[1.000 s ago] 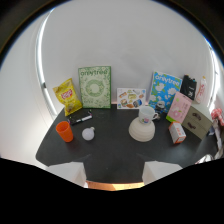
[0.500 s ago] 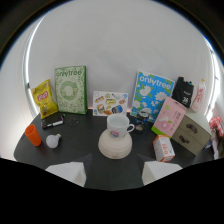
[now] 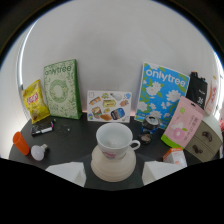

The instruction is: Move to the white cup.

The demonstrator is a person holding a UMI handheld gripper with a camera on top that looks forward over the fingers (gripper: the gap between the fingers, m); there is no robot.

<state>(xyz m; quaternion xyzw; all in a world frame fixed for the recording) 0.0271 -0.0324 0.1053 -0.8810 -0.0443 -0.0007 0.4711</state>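
Observation:
A white cup [image 3: 116, 141] with its handle to the right stands upright on a stack of pale plates [image 3: 113, 166] on the dark table. It sits just ahead of my gripper [image 3: 113, 175], centred between the two white fingertips [image 3: 70, 173]. The fingers are spread wide apart with nothing held; the plate stack reaches into the gap between them.
Behind the cup: a green onlytree box [image 3: 62, 90], a snack picture card [image 3: 108, 106], a blue onlytree box [image 3: 162, 94]. Pink boxes [image 3: 185, 123] crowd the right. To the left lie a yellow bag [image 3: 34, 101], an orange cup [image 3: 21, 143] and a bulb [image 3: 39, 151].
The view has closed in on the cup and shifted so it now sits centred just ahead of the fingers; it appears much larger than before.

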